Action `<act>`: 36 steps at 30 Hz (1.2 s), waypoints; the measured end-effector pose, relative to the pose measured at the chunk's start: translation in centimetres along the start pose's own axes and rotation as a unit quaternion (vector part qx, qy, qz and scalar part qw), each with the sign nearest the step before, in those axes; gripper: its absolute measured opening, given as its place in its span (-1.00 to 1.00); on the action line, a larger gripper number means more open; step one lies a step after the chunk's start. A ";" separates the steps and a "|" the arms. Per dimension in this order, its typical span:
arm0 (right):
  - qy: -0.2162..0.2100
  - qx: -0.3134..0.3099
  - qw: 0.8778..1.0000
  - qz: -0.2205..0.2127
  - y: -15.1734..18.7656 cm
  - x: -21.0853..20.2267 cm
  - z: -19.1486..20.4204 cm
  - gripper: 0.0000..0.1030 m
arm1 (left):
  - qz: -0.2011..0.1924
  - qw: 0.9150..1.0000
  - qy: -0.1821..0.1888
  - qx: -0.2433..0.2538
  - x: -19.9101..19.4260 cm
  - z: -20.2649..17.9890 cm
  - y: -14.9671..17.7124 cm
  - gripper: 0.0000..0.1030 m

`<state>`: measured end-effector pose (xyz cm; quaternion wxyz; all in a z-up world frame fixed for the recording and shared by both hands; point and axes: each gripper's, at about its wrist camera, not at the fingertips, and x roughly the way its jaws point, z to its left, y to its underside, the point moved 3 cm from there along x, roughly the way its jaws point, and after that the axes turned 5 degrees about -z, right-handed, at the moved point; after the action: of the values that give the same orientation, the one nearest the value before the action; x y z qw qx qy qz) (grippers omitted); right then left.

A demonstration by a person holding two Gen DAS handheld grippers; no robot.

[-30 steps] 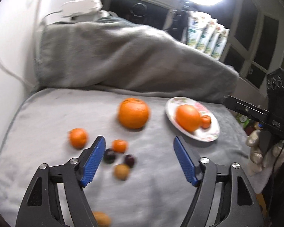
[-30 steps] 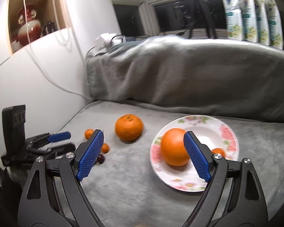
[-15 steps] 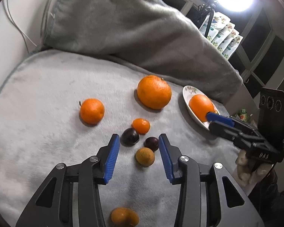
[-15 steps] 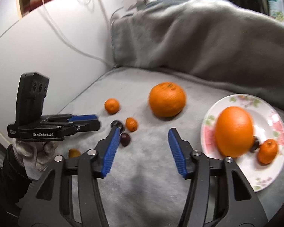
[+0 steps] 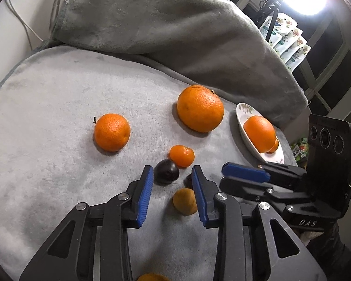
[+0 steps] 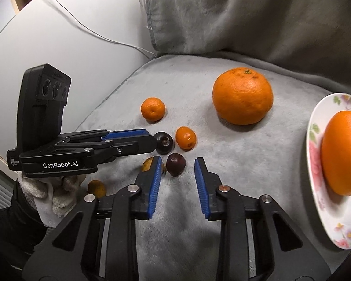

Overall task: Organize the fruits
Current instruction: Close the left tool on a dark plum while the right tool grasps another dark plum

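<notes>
My left gripper (image 5: pixel 172 180) hangs low over the grey blanket (image 5: pixel 46 117) with its jaws apart and nothing between them; one dark plum (image 5: pixel 166 172) lies just ahead of its left blue finger (image 5: pixel 144 196), and a small brownish fruit (image 5: pixel 184 201) sits in the gap beside the right finger. My right gripper (image 6: pixel 179 175) is also spread and holds nothing, with a second dark plum (image 6: pixel 175 164) just ahead of its fingertips, nearer the left one. In the right wrist view I see the left gripper's tip touching or nearly touching the first plum; I cannot tell which. A small tangerine (image 5: pixel 182 155) rests against that plum on its far side. Further out lie a medium mandarin (image 5: pixel 111 132) and, well apart from it, a big orange (image 5: pixel 200 108). The flowered plate (image 6: pixel 316 164) stands to the right on the blanket and carries a smooth orange (image 6: pixel 341 161); from the left wrist view a smaller orange fruit peeks out behind it. Another brownish fruit (image 6: pixel 96 188) lies near my gloved left hand (image 6: pixel 51 192).
</notes>
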<state>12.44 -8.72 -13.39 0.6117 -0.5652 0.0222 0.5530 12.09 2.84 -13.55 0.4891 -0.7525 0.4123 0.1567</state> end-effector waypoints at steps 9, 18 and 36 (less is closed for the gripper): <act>-0.003 0.007 1.000 0.016 0.1 1.6 -0.2 -0.52 | 0.017 1.000 -0.008 -0.007 1.5 0.6 0.3 -0.48; -0.006 -0.001 1.000 0.031 0.0 3.0 0.2 -0.53 | 0.016 1.000 -0.008 -0.011 1.9 0.8 0.1 -0.55; -0.007 0.003 1.000 0.016 0.0 2.1 0.2 -0.56 | 0.002 1.000 -0.011 -0.019 0.8 1.0 0.2 -0.56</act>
<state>13.12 -7.17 -14.64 0.6047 -0.5590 0.0280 0.5666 12.57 3.27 -14.69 0.4787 -0.7593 0.4053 0.1734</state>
